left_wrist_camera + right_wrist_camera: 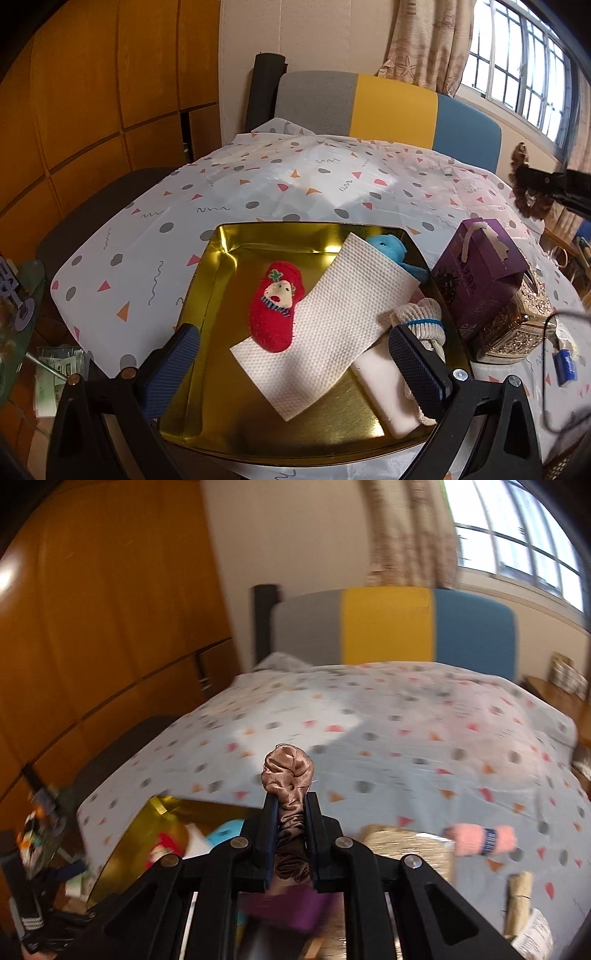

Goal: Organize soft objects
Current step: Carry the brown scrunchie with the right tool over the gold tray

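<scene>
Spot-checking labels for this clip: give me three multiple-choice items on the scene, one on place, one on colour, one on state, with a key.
1. Where does the red sock lie?
A. in the gold tray, partly on the paper towel
B. on the purple box
C. on the bare tablecloth

2. What colour is the scrunchie in the right gripper?
A. blue
B. shiny brown
C. green

3. How does the left gripper stand?
A. shut on the sock
B. shut on the paper towel
C. open, holding nothing

Key: 1 A, the sock sits inside the tray with its lower end over the towel. 2 B, satin brown fabric bulges out between the closed fingers. 3 C, its two blue pads stand wide apart over the tray.
</scene>
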`<state>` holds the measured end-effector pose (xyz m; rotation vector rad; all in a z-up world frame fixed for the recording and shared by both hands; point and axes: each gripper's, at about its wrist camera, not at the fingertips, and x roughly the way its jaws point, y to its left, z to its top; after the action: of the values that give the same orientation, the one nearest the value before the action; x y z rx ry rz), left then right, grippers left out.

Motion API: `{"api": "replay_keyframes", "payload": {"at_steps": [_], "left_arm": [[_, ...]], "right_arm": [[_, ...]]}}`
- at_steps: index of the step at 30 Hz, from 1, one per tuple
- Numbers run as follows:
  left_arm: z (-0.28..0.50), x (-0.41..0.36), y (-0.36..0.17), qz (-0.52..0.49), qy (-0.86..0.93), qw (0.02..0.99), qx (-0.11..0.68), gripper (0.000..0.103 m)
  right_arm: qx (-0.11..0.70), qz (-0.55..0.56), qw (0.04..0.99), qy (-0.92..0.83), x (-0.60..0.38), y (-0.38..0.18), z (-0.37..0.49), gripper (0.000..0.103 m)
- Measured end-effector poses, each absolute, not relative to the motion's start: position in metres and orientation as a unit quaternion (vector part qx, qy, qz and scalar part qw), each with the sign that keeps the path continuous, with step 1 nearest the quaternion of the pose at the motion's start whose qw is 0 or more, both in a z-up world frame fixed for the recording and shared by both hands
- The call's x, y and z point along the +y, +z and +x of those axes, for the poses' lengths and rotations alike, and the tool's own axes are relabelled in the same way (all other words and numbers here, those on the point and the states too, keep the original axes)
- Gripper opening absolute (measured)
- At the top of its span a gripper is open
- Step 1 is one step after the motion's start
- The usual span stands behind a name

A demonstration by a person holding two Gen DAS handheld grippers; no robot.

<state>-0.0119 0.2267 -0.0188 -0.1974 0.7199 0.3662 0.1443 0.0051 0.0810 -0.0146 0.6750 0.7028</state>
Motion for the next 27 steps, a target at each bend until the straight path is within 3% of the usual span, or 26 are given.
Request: {"api": "replay_keyframes", "payload": {"at_steps": [13, 27], "left_arm": [[-0.023, 0.247, -0.019, -0.111, 0.212, 0.91, 0.339, 0.103], [-0.027, 0.254, -0.023, -0.117, 0.222, 0.906, 0.342, 0.103]], "right_arm": [[0.395, -0.066, 0.8, 0.448, 0.094, 0.02, 0.072, 0.014], [0.451, -0.074, 0.748, 0.481, 0.121, -0.028, 0.038, 0.014]]}}
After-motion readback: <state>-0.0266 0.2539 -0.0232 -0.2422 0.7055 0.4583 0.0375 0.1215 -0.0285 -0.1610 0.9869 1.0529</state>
